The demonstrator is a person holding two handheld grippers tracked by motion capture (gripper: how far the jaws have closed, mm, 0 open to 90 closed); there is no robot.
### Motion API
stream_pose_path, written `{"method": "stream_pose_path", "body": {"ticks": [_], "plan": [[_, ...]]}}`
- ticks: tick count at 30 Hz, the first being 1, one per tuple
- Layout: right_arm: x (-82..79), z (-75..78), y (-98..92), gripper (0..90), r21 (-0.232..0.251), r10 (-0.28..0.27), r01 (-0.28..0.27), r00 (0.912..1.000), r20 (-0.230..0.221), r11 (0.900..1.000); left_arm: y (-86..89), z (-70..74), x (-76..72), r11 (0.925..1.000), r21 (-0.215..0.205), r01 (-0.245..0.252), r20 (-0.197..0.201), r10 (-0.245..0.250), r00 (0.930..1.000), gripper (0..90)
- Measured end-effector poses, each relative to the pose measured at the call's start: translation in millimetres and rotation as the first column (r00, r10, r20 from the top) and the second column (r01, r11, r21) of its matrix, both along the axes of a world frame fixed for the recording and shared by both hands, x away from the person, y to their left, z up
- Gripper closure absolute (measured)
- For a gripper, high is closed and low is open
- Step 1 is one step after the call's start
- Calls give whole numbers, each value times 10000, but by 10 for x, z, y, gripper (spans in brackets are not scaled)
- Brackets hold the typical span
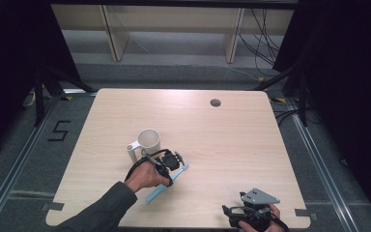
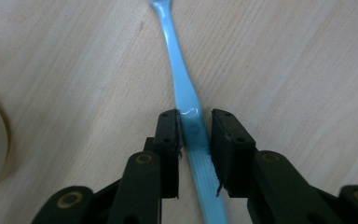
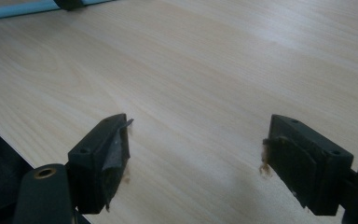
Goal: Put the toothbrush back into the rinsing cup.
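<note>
My left gripper (image 2: 195,128) angles down at the desk (image 1: 222,140), jaws closing on the toothbrush (image 2: 186,98) handle, one pad touching. The toothbrush is light blue, flat on the desk beside the mug (image 1: 147,141). My right gripper (image 3: 196,140) rests low, jaws open, empty.

Table (image 1: 232,130): pale wood, a round cable hole (image 1: 215,102) near its far edge.
On it: a cream mug (image 1: 148,141) stood upright; a blue toothbrush (image 1: 159,190) lay flat beside it.
</note>
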State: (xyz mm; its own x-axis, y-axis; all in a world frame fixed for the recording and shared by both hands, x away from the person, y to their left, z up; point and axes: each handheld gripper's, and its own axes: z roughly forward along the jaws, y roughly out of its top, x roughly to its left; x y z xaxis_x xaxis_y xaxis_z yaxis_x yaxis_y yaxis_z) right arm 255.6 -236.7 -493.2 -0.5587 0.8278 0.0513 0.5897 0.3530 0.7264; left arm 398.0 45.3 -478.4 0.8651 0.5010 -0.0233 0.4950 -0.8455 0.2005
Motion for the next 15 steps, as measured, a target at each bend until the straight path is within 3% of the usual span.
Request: {"method": "stream_pose_path", "body": {"ticks": [7, 15], "plan": [[2, -1, 1, 224, 34, 27, -27, 10000, -10, 10000, -27, 4, 23, 9995, 302, 35, -83, -33, 10000, 756], [1, -1, 0, 225, -75, 84, -83, 9999, 107, 9999, -141, 13, 29, 9935, 1104, 285, -142, -271, 9995, 768]]}}
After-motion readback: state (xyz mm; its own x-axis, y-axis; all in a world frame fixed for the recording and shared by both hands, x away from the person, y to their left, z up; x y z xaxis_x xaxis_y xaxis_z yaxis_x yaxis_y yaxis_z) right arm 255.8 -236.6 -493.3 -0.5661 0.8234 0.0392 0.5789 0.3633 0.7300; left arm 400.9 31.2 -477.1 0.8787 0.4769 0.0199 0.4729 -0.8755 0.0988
